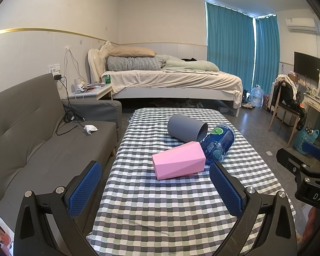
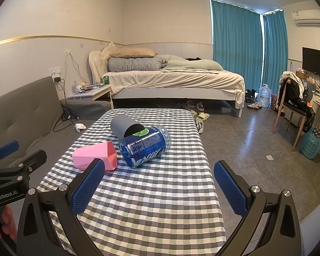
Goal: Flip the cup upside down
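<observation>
A pink faceted cup [image 1: 179, 162] lies on its side on the checkered table [image 1: 160, 209], mouth to the right. In the right wrist view the pink cup [image 2: 95, 155] shows its open mouth. A grey cup [image 1: 186, 127] lies on its side behind it, also in the right wrist view [image 2: 124, 125]. A blue-labelled clear cup [image 1: 218, 144] lies beside both, also in the right wrist view [image 2: 146, 146]. My left gripper [image 1: 155, 189] is open and empty, just short of the pink cup. My right gripper [image 2: 159, 188] is open and empty, nearer than the cups.
A grey sofa [image 1: 32, 140] runs along the table's left side. A bed [image 1: 170, 81] stands beyond the table. A chair [image 2: 292, 106] and a blue basket [image 2: 313, 143] stand at the right on the tiled floor.
</observation>
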